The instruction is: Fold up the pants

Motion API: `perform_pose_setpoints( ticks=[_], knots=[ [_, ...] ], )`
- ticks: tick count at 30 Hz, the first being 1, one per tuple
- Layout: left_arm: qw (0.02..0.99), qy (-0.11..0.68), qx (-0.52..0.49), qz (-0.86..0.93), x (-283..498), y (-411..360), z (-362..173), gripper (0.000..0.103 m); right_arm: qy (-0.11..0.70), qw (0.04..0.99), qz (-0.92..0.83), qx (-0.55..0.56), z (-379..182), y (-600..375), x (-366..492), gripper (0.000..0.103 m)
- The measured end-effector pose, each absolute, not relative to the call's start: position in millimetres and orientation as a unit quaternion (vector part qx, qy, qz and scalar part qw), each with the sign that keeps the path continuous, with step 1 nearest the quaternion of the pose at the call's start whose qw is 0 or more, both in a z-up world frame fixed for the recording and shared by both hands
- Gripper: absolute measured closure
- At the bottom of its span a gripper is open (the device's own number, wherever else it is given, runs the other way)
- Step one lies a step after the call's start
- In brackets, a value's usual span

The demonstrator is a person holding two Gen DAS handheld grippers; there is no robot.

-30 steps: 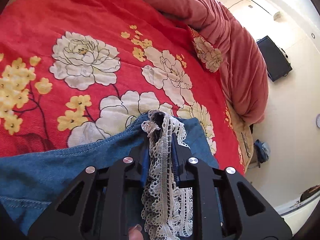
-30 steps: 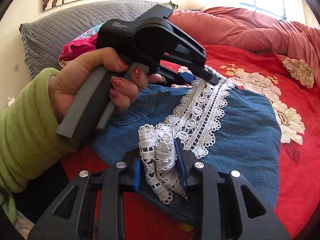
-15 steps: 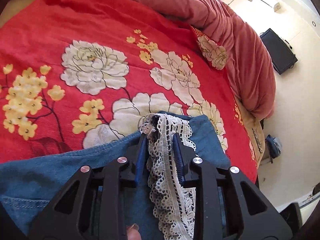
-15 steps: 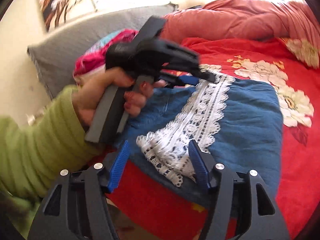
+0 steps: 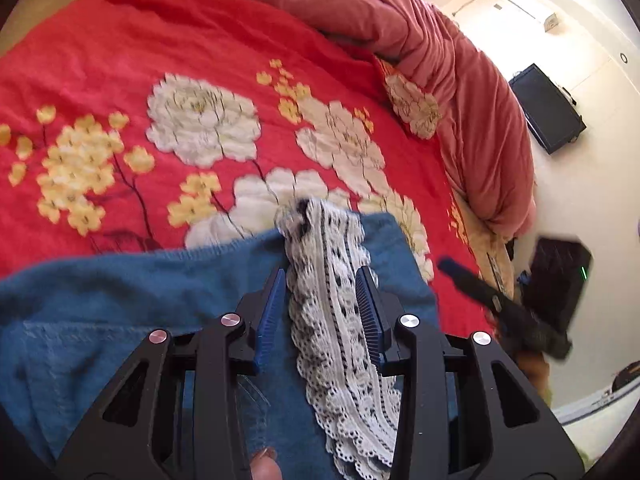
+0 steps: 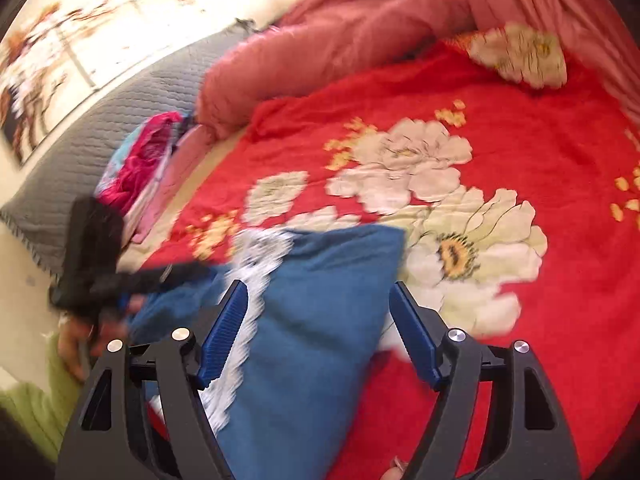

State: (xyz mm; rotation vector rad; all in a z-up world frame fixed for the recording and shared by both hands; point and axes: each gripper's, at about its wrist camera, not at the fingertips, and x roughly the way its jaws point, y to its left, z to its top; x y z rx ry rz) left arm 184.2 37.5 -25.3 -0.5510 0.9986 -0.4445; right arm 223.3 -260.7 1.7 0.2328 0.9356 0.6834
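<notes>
The blue denim pants (image 5: 120,300) lie folded on the bed, with a white lace trim (image 5: 340,360) running across the top. My left gripper (image 5: 322,276) straddles that lace; its jaws are opening and the blue pads (image 5: 274,312) stand just off the trim's edges. My right gripper (image 6: 318,286) is wide and still opening, with the denim (image 6: 320,360) lying loose between the fingers, untouched. In the right wrist view the lace (image 6: 256,264) is blurred, and the left gripper (image 6: 120,280) shows at the left in a hand with a green sleeve. The right gripper (image 5: 500,308) shows blurred in the left wrist view.
A red floral bedspread (image 5: 200,60) covers the bed. A bunched pink duvet (image 5: 460,60) lies along its far side. A grey pillow (image 6: 100,132) and magenta clothes (image 6: 140,160) sit at the head. The bed's edge drops off at the right, below a wall screen (image 5: 548,108).
The right gripper let go of the bunched lace, opened wide, rolled and swung right across the pants. The left jaws parted off the lace, which now lies flatter.
</notes>
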Motion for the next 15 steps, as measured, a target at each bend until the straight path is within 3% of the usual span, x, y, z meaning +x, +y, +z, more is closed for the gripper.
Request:
perform_pose_setpoints(
  ticks=[7, 11, 14, 15],
  knots=[
    [0.805, 0.490, -0.248, -0.224, 186.9, 19.7, -43.7, 0.062, 0.502, 0.804, 0.301, 0.111, -36.3, -251.7, 273.8, 0.031],
    [0.800, 0.489, -0.264, -0.226, 191.0, 15.5, -51.6, 0.046, 0.507, 0.800, 0.302, 0.108, -47.4, -246.2, 285.6, 0.032],
    [0.805, 0.489, -0.252, -0.223, 190.6, 7.9, -50.2, 0.040, 0.502, 0.801, 0.312, 0.099, -46.1, -244.4, 283.6, 0.045],
    [0.807, 0.489, -0.249, -0.221, 190.6, 5.1, -49.6, 0.040, 0.499, 0.800, 0.317, 0.106, -46.2, -246.2, 282.6, 0.056]
  ],
)
